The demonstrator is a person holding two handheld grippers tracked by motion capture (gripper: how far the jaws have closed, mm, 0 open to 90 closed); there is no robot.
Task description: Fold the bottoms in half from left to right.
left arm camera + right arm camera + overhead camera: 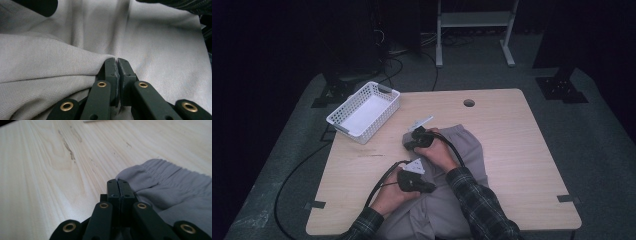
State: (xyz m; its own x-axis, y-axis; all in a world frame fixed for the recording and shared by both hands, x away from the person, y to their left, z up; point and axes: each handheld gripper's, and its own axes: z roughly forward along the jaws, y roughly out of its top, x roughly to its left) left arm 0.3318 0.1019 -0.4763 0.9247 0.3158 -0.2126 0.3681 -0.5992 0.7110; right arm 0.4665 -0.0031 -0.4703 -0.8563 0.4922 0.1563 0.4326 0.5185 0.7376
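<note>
Near edge of the wooden table (522,150): a person's plaid sleeves come in from below, each hand holding a gripper. Grey garment (462,165), looks like sweatpants with an elastic waistband (175,171), lies crumpled at the near centre and spills over the near edge.

Left gripper (116,62), near-left side of the cloth: jaws pressed together, a ridge of grey fabric pinched between them, cloth pulled into folds running up to the tips.

Right gripper (117,182), a little farther in, at the garment's far-left corner by the waistband: jaws closed tight. The hem lies right against the tips; cannot tell whether any fabric is caught between them.

Farther left, well apart from the cloth: a white slotted plastic basket (384,95) at the table's far-left corner. A round cable hole (469,103) sits near the far edge.
</note>
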